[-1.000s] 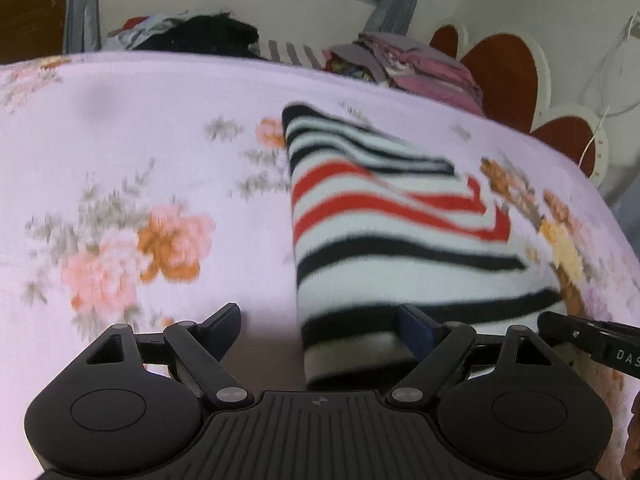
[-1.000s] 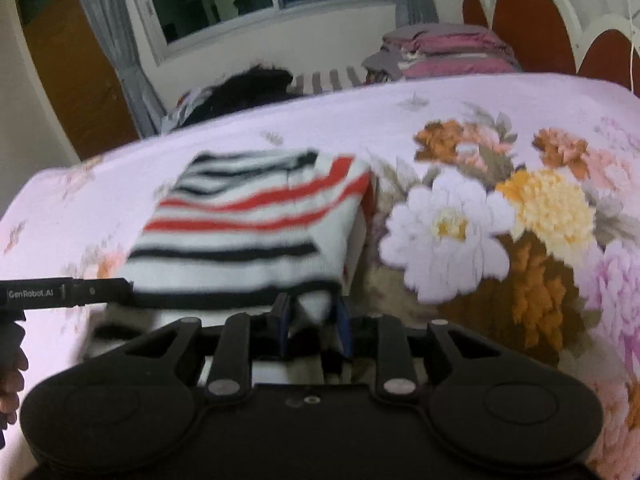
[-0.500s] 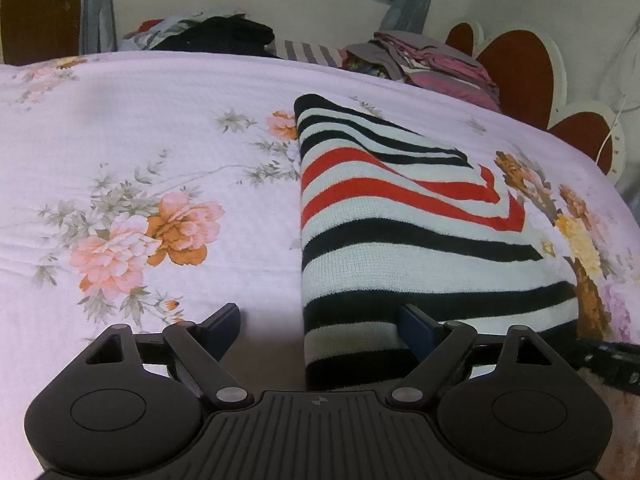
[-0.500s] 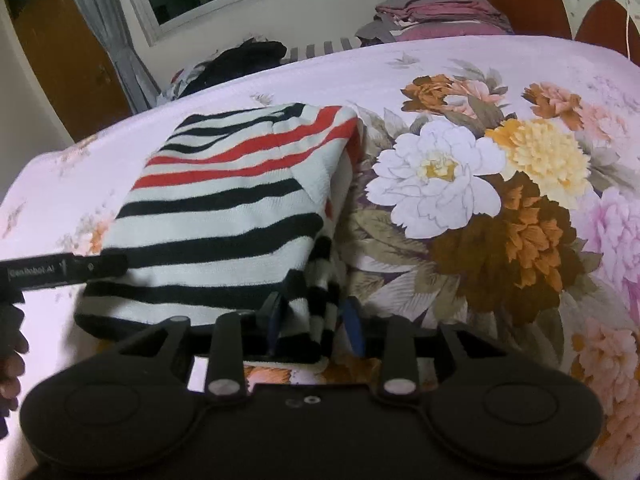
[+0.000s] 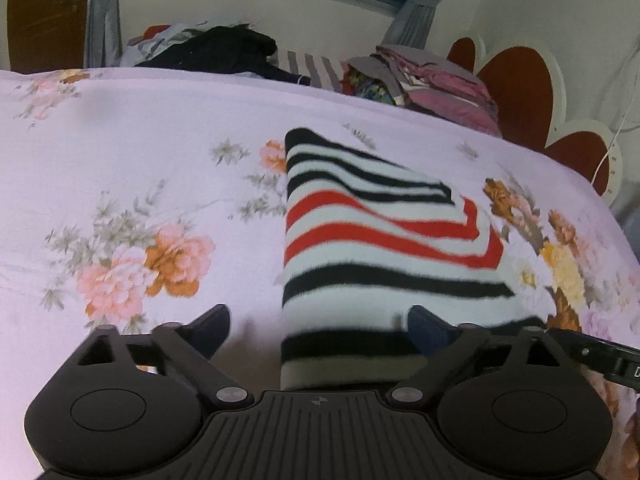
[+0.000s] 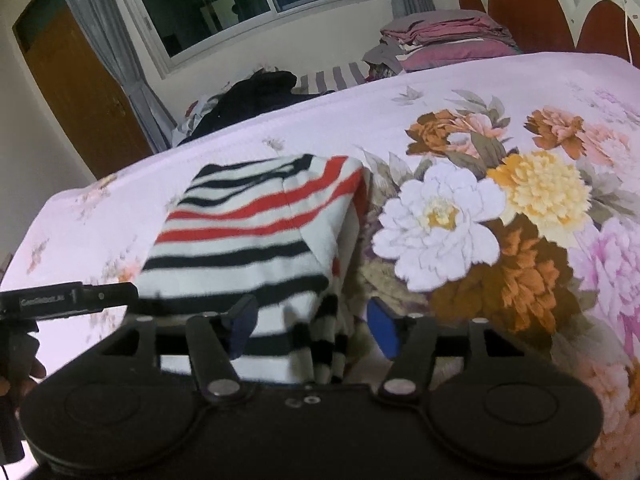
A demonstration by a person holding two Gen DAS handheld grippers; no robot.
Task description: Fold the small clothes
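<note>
A folded knit garment with white, black and red stripes (image 5: 372, 248) lies on the pink floral bedspread (image 5: 140, 160). My left gripper (image 5: 320, 326) is open at its near left edge; its right finger rests over the cloth, its left finger over bare sheet. In the right wrist view the same garment (image 6: 256, 236) lies ahead and left. My right gripper (image 6: 312, 324) is open, its jaws astride the garment's near right corner without pinching it. The left gripper's body (image 6: 68, 300) shows at the left edge.
A heap of dark clothes (image 5: 224, 52) and a stack of folded pink and grey laundry (image 5: 428, 80) lie at the bed's far side. A red and white headboard (image 5: 516, 92) stands at the right. A window and a brown door are behind.
My right gripper has opened and let go of the garment's near right corner. The garment now lies flat on the bed. My left gripper stays open at the near left edge.
</note>
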